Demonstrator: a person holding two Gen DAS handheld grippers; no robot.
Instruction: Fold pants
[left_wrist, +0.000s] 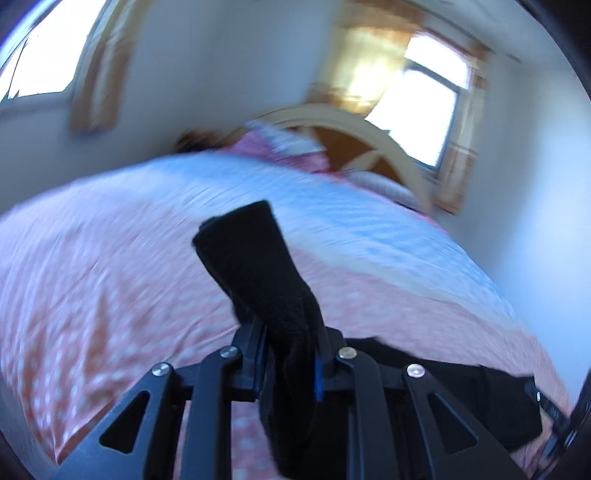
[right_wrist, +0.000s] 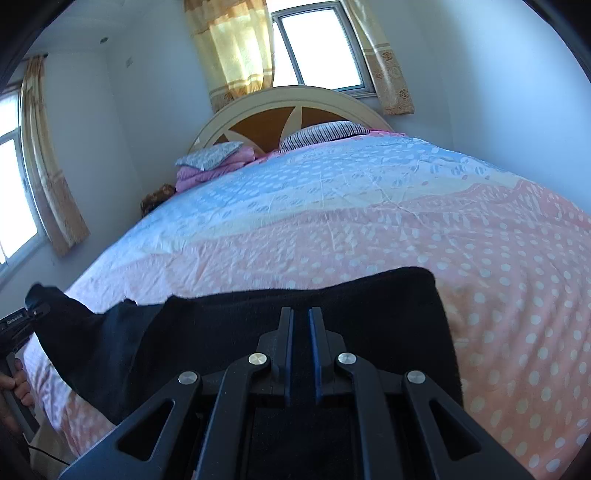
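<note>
Bedding fills both views: a quilt (right_wrist: 369, 206) covers the bed, pale blue toward the top of the frame, pink with white dots lower down, creased but flat. At the upper centre of the right wrist view stands a cream arched headboard (right_wrist: 291, 99) with a striped pillow (right_wrist: 325, 133) and a folded pink stack (right_wrist: 214, 164) before it. Behind are a window (right_wrist: 317, 44) with yellow curtains (right_wrist: 232, 48) and plain pale walls; another window sits at the left edge. Black pants (right_wrist: 229, 325) lie across the lower quilt. The right gripper (right_wrist: 301, 332) hovers over them, jaws narrow, nothing visibly between. The left gripper (left_wrist: 291, 354) clamps a pant end that sticks up, its view blurred.
</note>
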